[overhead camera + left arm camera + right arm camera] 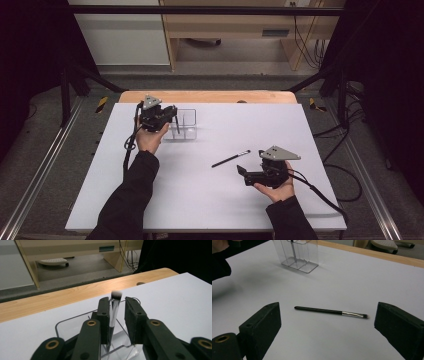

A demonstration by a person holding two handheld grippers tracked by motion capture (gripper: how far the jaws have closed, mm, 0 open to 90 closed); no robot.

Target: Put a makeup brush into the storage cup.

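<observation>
In the high view, nearest the person, the right gripper [242,173] rests low over the white table sheet [210,195], cradled in an upturned hand whose dark sleeve is cut off by the bottom edge. Seen from above, its jaws are dark and foreshortened, so their spread is hard to read; the right gripper view settles it: the two black jaws stand wide apart with nothing between the pads. Just beyond them a thin black-handled brush with a silver ferrule and a small dark tip [331,311] lies flat on the sheet, apart from both jaws; it also lies just left of the gripper [231,158] from overhead.

Farther off, toward the table's far left, the left gripper [174,116] is held over a clear plastic organiser box with inner dividers [189,131]. In the left gripper view a second brush, with a shiny silver handle and a blurred dark bristle head [115,312], stands nearly upright in the box [72,326]; its lower end is hidden behind the jaw linkage, so which compartment it sits in cannot be told. The jaws are a little open: the handle lies against the left pad, while a clear gap separates it from the right pad, so it is not clamped.

Beyond the sheet runs the table's bare wooden edge [50,300].
</observation>
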